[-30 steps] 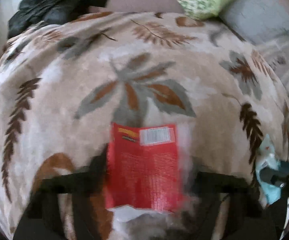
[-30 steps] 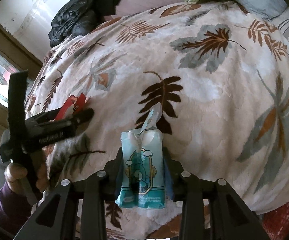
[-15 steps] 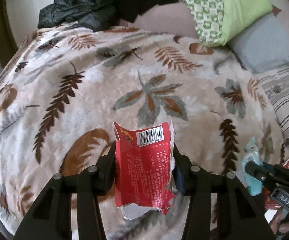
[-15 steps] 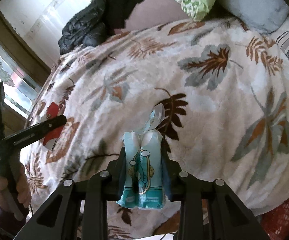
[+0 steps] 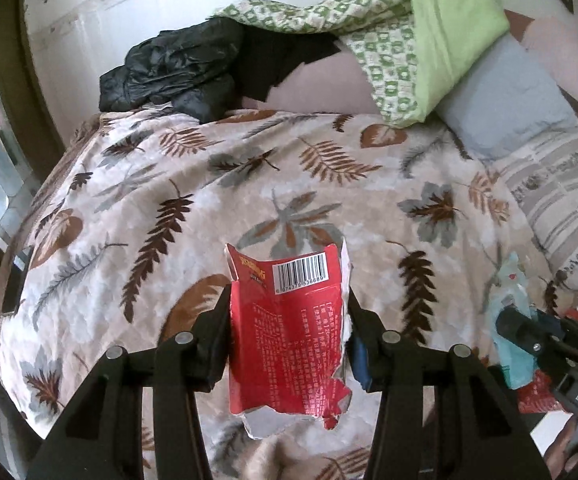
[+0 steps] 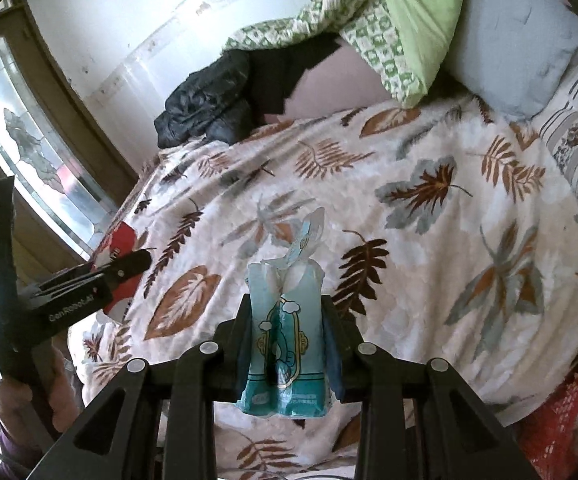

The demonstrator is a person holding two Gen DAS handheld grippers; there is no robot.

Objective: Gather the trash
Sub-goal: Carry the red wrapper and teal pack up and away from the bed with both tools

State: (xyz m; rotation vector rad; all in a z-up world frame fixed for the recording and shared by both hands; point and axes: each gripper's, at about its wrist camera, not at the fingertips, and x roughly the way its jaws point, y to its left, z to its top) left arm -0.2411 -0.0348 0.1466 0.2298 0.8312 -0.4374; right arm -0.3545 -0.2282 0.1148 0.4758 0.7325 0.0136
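Left tool clamps the red wrapper, right tool the teal packet, both above the bed, ready for binning.

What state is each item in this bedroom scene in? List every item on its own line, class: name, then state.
Left tool: shut on the red wrapper, held above the bed.
Red wrapper: torn open, ragged lower edge, barcode side facing the camera.
Right tool: shut on the teal packet.
Teal packet: squeezed, crumpled, top torn open.
Leaf-print blanket: spread over the bed.
Black jacket: crumpled by the wall.
Green quilt: bunched up.
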